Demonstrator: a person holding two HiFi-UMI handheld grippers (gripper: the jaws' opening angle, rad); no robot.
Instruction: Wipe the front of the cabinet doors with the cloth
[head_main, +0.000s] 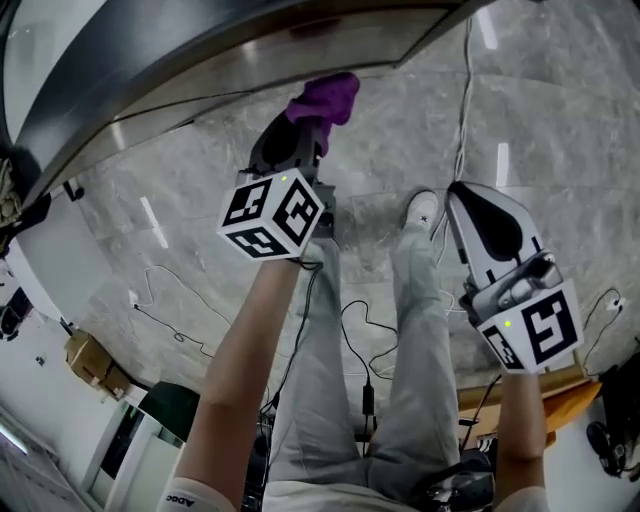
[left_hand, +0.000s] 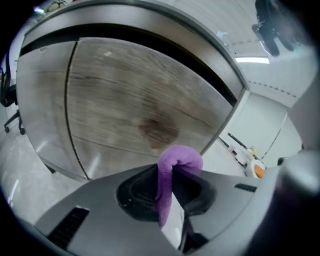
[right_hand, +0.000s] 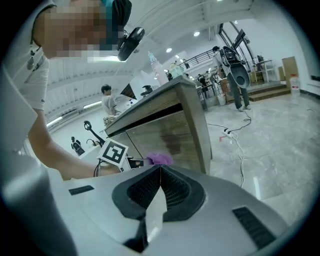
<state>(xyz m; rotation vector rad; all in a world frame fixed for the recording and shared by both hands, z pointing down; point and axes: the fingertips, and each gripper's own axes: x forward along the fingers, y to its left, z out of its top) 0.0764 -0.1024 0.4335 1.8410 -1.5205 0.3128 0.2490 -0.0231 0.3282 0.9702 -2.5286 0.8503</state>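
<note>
Left gripper (left_hand: 167, 176): jaws clamped on the purple cloth (left_hand: 179, 159), a folded wad bulging past the tips. Cloth sits up against the wood-grain cabinet door (left_hand: 125, 95), just below a dark stain (left_hand: 160, 129); contact not clear. Right gripper (right_hand: 159, 172): jaws pressed together, nothing between them, held apart to the side over the marble floor (head_main: 200, 250).

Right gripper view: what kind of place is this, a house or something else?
Probably a big workshop or lab hall, not a house. The shiny stone floor runs far back with loose cables lying on it, the wooden cabinet stands out in the open, and another person stands beyond it.
</note>
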